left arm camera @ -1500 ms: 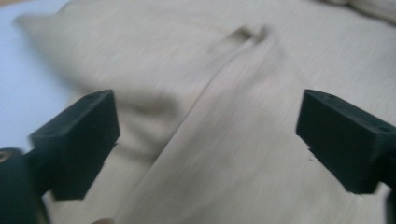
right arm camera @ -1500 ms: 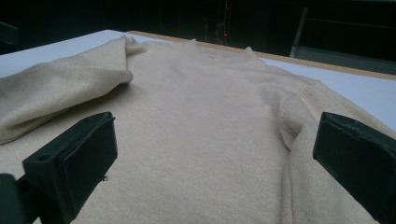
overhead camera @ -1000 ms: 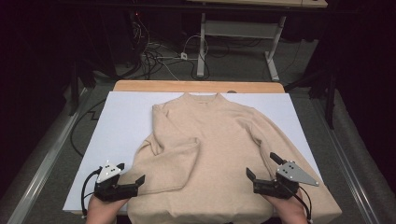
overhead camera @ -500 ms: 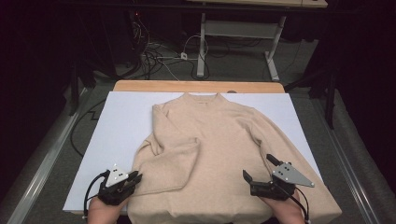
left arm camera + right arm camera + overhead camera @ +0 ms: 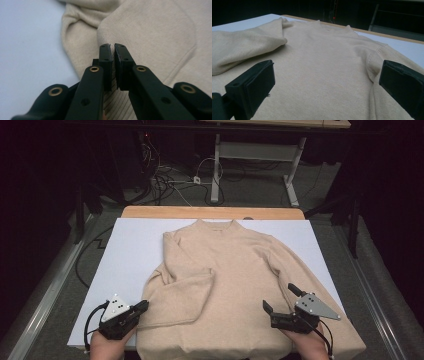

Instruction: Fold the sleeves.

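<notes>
White desk (image 5: 130,250): a beige sweater's (image 5: 235,285) near-left hem is pinched by the left gripper (image 5: 142,306), just closed; the right gripper (image 5: 278,306), spread, must be clamped next.

Table (image 5: 150,211): wooden top, only a light wood strip visible along the far edge. White sheet (image 5: 132,250) covers the rest, running to the near edge. Beige sweater (image 5: 235,280) lies flat on the sheet, collar toward the far edge, hem hanging over the near edge. Its sleeve on the left is folded across the body, cuff end near the lower left. Sleeve on the right runs straight down along the sheet's right side. Sheet bare on the left and at both far corners
</notes>
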The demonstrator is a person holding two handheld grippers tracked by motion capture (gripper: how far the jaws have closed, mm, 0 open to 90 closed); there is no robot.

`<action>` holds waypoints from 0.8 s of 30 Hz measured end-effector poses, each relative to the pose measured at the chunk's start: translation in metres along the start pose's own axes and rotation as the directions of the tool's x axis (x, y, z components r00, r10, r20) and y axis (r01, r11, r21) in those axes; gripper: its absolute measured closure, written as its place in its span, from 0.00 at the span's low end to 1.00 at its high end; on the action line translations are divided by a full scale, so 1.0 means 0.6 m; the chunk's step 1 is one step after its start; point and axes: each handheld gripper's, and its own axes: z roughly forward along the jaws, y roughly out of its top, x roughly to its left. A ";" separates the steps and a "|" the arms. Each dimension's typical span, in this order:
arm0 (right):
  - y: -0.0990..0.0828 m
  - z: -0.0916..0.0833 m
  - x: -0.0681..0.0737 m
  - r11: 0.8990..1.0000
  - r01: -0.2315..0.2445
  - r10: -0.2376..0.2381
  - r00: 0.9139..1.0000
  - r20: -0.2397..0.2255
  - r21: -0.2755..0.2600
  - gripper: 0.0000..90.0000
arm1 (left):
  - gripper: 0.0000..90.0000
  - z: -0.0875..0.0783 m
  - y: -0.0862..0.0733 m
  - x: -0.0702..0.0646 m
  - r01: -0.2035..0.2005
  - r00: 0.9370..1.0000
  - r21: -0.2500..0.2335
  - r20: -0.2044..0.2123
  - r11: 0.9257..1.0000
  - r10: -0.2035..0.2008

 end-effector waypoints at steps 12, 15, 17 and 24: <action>-0.001 -0.004 -0.004 1.000 -0.002 0.002 1.000 0.006 -0.004 0.01 | 0.92 -0.001 0.048 -0.054 -0.044 0.996 -0.073 0.071 0.996 0.049; 0.000 -0.001 -0.003 1.000 0.004 -0.004 1.000 0.001 -0.004 0.01 | 0.92 0.009 0.064 -0.068 -0.085 0.991 -0.073 0.098 0.994 0.092; 0.000 0.001 -0.003 1.000 0.005 -0.005 1.000 0.000 -0.002 0.01 | 0.92 0.019 0.075 -0.076 -0.093 0.987 -0.073 0.123 0.993 0.101; -0.003 0.002 -0.002 1.000 0.006 -0.006 1.000 0.002 0.007 0.01 | 0.92 0.076 0.108 -0.129 -0.138 0.960 -0.095 0.233 0.986 0.157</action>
